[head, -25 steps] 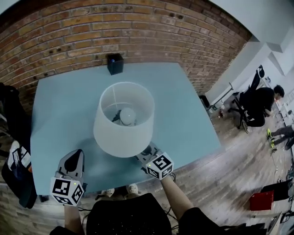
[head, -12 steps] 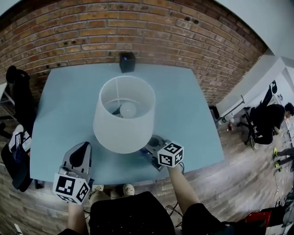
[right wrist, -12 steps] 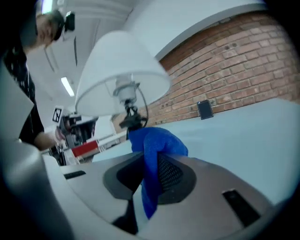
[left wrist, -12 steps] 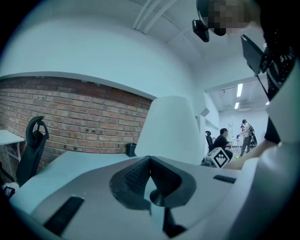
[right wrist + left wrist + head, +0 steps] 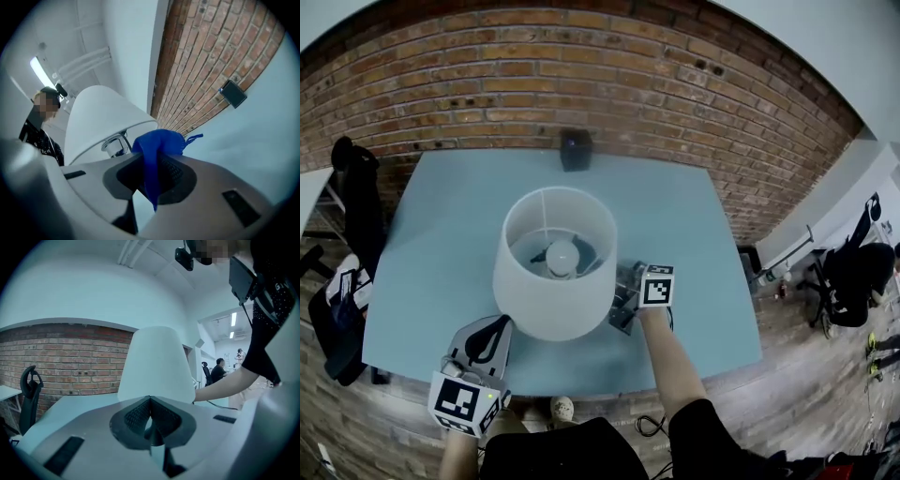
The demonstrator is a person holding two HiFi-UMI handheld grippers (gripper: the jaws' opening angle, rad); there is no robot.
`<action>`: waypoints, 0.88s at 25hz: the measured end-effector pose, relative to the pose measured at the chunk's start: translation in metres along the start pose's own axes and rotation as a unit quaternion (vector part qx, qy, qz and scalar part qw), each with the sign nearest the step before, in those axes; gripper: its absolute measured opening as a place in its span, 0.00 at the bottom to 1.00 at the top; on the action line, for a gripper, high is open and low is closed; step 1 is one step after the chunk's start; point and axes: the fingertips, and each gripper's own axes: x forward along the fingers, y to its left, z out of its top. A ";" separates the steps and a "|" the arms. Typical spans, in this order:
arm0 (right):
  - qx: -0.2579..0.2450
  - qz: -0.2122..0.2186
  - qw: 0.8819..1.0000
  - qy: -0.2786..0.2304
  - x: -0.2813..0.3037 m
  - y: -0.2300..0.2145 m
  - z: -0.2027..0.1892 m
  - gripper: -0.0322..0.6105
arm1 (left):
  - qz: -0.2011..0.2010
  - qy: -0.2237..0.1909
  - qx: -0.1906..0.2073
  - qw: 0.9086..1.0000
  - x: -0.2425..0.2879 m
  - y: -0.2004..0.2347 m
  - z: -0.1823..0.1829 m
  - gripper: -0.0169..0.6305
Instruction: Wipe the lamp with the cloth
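Head view: right gripper, pinching the cloth, lies just right of the lamp; left gripper closed, empty.

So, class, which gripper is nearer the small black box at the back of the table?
Right. The right gripper is beside the lampshade, mid-table, closer to the black box; the left gripper is near the table's front edge.
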 end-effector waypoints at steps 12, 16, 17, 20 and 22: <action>0.021 -0.041 0.993 0.109 0.022 -0.045 -0.053 0.15 | 0.014 -0.009 -0.015 1.000 0.003 0.003 0.002 0.04; -0.037 -0.176 0.966 0.186 0.000 -0.082 -0.072 0.15 | 0.019 -0.008 -0.018 1.000 0.002 0.004 0.001 0.04; -0.045 -0.197 0.962 0.183 -0.006 -0.083 -0.070 0.15 | 0.019 -0.007 -0.018 1.000 0.002 0.004 0.000 0.04; -0.062 -0.252 0.956 0.139 -0.031 -0.072 -0.049 0.15 | 0.015 -0.005 -0.015 1.000 0.001 0.006 -0.001 0.04; -0.082 -0.290 0.947 0.110 -0.055 -0.055 -0.035 0.15 | 0.006 -0.006 -0.017 1.000 0.000 0.008 -0.002 0.04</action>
